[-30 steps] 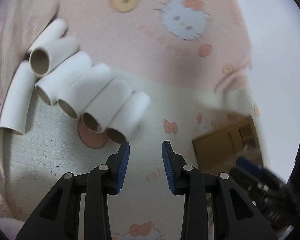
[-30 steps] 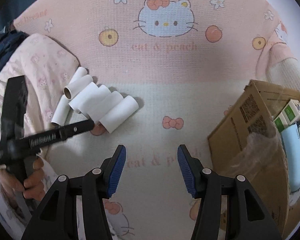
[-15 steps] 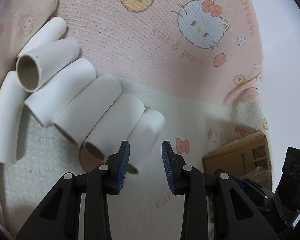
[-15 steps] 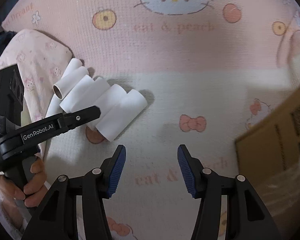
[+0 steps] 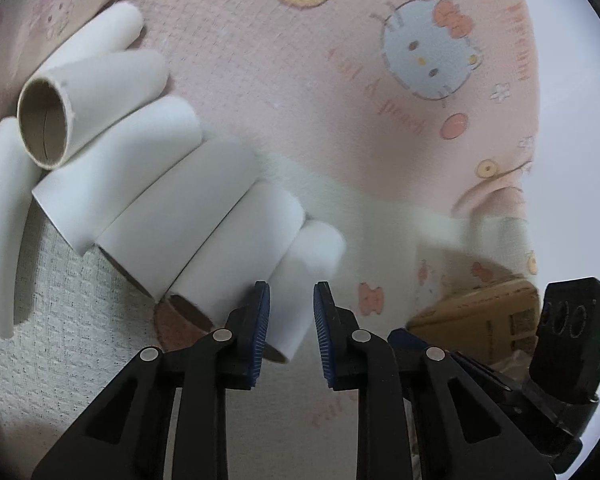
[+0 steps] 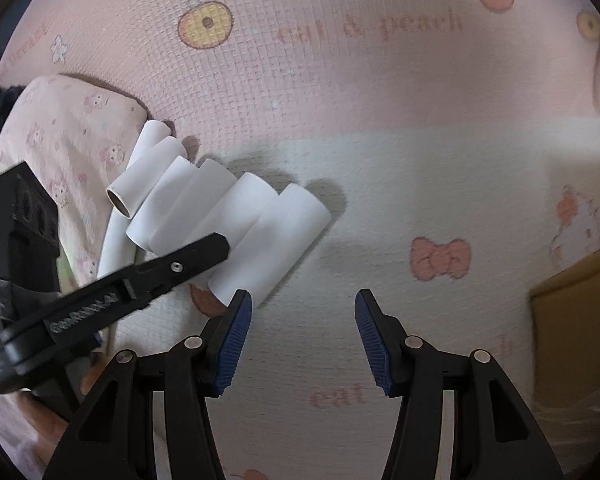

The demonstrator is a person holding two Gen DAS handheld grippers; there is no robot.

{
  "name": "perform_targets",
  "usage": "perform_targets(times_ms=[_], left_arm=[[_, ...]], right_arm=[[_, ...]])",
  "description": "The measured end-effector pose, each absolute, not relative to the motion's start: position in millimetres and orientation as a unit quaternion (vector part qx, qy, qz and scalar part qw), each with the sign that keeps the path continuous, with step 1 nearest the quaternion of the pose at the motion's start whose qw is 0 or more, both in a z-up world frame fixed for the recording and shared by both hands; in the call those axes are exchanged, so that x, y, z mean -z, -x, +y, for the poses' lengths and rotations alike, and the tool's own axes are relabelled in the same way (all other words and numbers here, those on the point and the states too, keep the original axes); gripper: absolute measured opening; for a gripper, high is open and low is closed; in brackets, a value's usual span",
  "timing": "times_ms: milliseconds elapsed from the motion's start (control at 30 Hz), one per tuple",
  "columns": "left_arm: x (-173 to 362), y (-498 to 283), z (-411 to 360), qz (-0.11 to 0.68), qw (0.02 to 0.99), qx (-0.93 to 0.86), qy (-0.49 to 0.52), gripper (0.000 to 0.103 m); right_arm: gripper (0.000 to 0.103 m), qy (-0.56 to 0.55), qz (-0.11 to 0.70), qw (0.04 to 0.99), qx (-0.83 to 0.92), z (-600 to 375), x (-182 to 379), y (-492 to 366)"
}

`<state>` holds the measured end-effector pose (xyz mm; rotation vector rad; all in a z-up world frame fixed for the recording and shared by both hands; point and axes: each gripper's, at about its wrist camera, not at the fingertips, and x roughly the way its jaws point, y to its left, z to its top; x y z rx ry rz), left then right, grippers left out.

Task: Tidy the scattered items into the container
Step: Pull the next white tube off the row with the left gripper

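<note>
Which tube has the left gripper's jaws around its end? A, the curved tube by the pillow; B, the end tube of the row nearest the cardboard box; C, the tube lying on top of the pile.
B: the left gripper straddles the end tube; the others lie clear of its jaws.

Setting reads as a home, most likely a bedroom: the surface under and ahead of the jaws is a soft waffle-textured blanket (image 6: 380, 128), pink beyond the jaws and cream beneath them, printed with cartoon cats, bows, peaches and the words "cat & peach". Left of the jaws lies a pink pillow or cushion (image 6: 68, 128) in a small cartoon print, with white cardboard tubes (image 6: 220, 216) bunched against it. Right of the jaws sits a plain brown cardboard box (image 6: 572, 312) on the bedding, household clutter rather than bench equipment.
</note>
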<state>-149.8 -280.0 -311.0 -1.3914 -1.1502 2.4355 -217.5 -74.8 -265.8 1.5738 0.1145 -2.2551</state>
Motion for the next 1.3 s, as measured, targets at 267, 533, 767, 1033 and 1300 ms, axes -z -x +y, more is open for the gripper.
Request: perform_targets(times_ms=[267,533,767,1033,1300], left_arm=[[325.0,155.4,-271.3,-0.387,0.085,-0.775,0.492,0.025],[332.2,155.3,-264.2,-0.380,0.102,-0.767,0.508,0.023],[335.9,156.5,-269.1,-0.402,0.108,-0.756,0.505,0.023],[335.4,164.1,-242.0,-0.369,0.158,-0.746,0.531,0.029],[342.7,160.7,-245.4,-0.401,0.161,-0.732,0.527,0.029]], right_arm=[[0.051,-0.566,0.057,0.189,0.800,-79.1,280.2,219.3],[0.051,-0.570,0.076,0.192,0.795,-79.5,289.6,215.4],[0.051,-0.580,0.059,0.208,0.785,-76.0,290.7,220.6],[0.052,-0.566,0.148,0.256,0.770,-89.0,299.4,207.0],[0.046,-0.578,0.097,0.244,0.773,-77.2,298.1,210.6]])
